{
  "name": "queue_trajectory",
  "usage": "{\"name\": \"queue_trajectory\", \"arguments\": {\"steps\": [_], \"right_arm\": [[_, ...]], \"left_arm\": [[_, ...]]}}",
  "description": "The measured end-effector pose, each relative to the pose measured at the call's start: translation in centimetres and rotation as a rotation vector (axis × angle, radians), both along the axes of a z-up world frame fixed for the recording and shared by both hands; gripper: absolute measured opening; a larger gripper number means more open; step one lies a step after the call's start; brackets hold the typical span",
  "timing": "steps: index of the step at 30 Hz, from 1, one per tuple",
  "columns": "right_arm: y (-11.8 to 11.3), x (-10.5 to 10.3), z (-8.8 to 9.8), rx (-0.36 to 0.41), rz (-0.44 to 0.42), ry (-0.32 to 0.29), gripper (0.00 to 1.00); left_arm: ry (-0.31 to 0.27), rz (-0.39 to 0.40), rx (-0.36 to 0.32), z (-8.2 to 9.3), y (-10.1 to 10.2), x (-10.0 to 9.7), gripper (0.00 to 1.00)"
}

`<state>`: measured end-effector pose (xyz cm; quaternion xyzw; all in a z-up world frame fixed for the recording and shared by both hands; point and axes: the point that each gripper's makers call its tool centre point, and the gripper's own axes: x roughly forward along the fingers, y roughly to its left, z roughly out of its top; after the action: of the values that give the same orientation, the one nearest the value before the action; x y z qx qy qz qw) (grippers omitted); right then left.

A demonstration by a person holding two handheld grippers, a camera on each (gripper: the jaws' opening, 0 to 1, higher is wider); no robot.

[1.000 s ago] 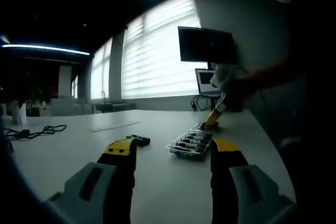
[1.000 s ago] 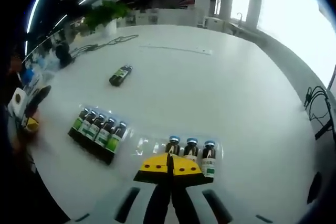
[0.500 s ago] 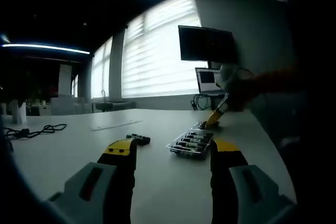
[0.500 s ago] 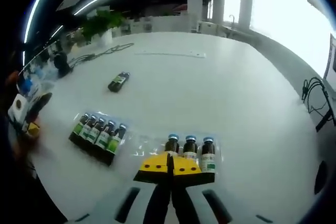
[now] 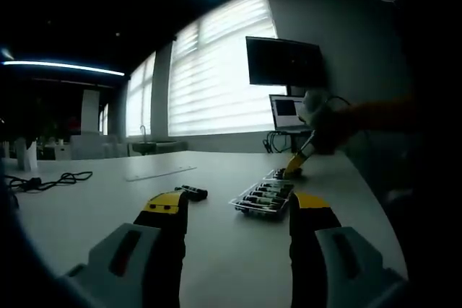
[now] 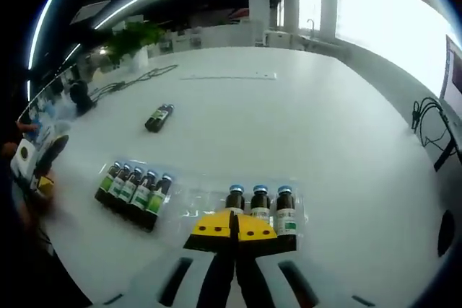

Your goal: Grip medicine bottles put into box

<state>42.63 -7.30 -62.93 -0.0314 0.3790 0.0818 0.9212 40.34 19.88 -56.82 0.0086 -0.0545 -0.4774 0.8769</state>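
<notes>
Our right gripper has jaws pressed together, empty, and has lifted slightly off the three blue-capped bottles since 1 s ago, so we judge that drop done. Left gripper stays wide, idle. Next: the lone dark, green-label bottle, lying far left on the white table, w/ five more bottles near left.

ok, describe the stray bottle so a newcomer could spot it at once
On the white table, look past the clear tray holding two rows of bottles. The stray bottle lies alone on its side, dark with a green label, outside the tray.
</notes>
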Motion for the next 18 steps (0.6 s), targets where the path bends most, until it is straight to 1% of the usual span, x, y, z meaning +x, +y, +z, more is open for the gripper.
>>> {"name": "queue_trajectory", "arguments": {"steps": [7,10,11,13,15,18], "right_arm": [[-0.1,0.0,0.0,0.004,-0.020,-0.020,0.00],[-0.1,0.0,0.1,0.008,-0.031,-0.015,0.00],[-0.3,0.1,0.1,0.012,-0.047,-0.014,0.00],[0.1,0.3,0.1,-0.005,-0.031,-0.031,0.00],[0.6,0.5,0.2,0.006,-0.029,-0.028,0.00],[1.1,0.9,0.5,-0.019,-0.007,-0.038,0.06]], "left_arm": [[-0.002,0.002,-0.003,0.1,0.1,0.0,0.49],[-0.001,0.003,-0.003,0.1,0.1,0.0,0.49],[-0.002,0.002,-0.002,0.1,0.1,0.0,0.49],[-0.004,0.002,0.003,0.0,0.0,0.0,0.49],[-0.007,0.001,0.007,0.0,0.0,-0.1,0.49],[-0.006,0.000,0.006,0.0,0.0,-0.1,0.49]]}}
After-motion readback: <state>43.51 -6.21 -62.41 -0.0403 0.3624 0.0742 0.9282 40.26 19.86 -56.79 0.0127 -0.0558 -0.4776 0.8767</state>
